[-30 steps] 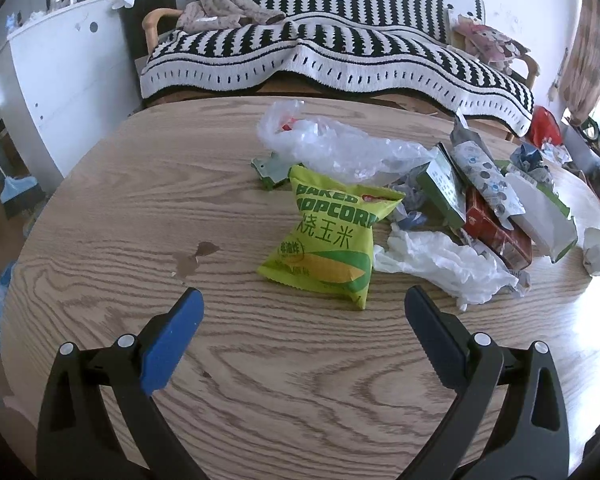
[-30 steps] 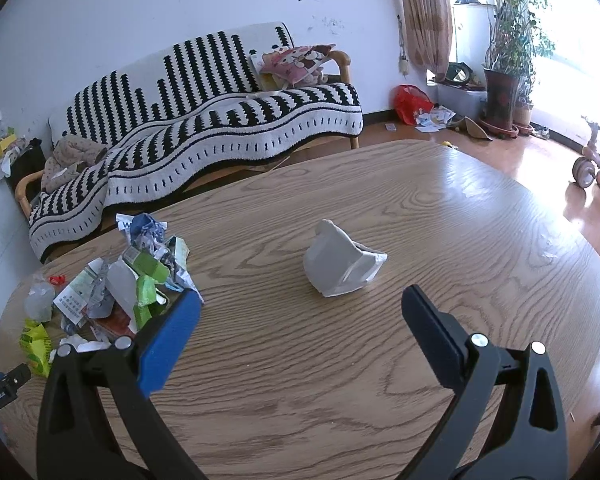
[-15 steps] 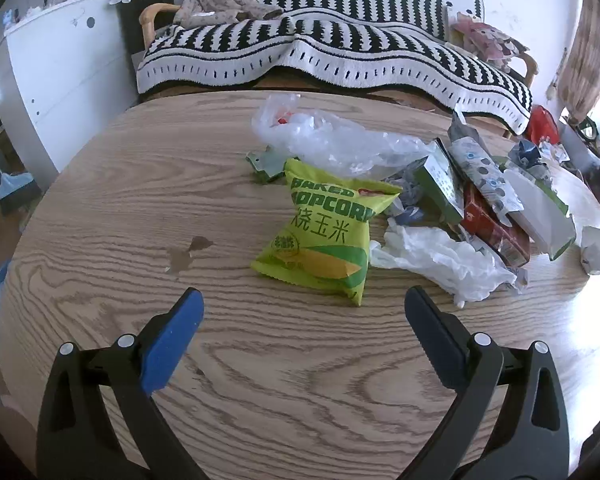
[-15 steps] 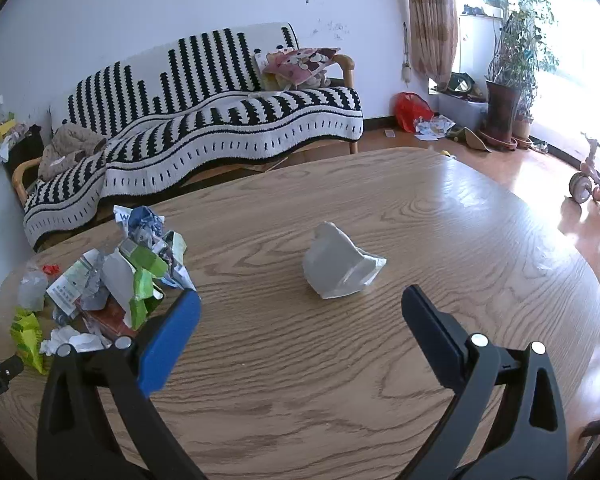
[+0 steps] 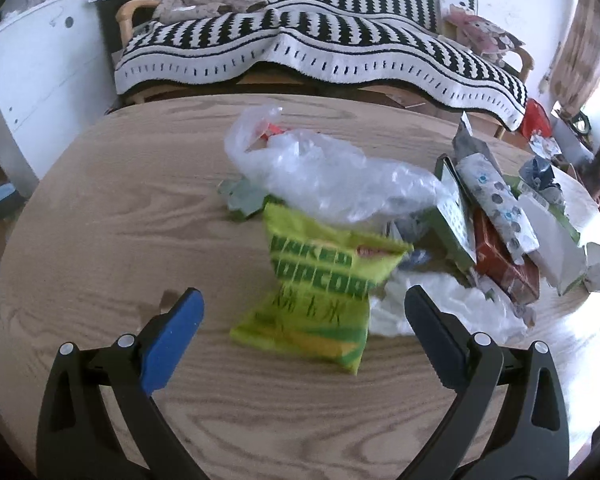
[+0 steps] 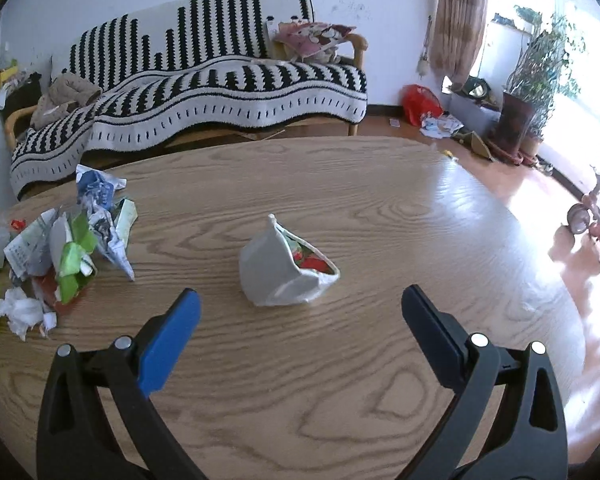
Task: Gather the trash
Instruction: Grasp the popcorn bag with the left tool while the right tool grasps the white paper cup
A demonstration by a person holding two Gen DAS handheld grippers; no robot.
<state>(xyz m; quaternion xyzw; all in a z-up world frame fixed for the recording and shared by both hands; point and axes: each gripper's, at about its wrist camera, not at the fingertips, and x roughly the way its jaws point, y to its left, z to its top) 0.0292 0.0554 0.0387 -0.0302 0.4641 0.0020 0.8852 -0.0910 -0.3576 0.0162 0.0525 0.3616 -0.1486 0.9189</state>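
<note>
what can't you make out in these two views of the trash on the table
- Left wrist view: small print on the green popcorn bag is motion-blurred.
- Left wrist view: items under the clear plastic bag are veiled by its crinkled film.
- Right wrist view: the crumpled white packet shows only a sliver of its printed inside.
- Right wrist view: the trash pile is too jumbled to separate.

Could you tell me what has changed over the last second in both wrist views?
The left gripper has closed in on the green popcorn bag; the right gripper on the white wrapper. Both remain open and empty; the trash has not moved.
</note>
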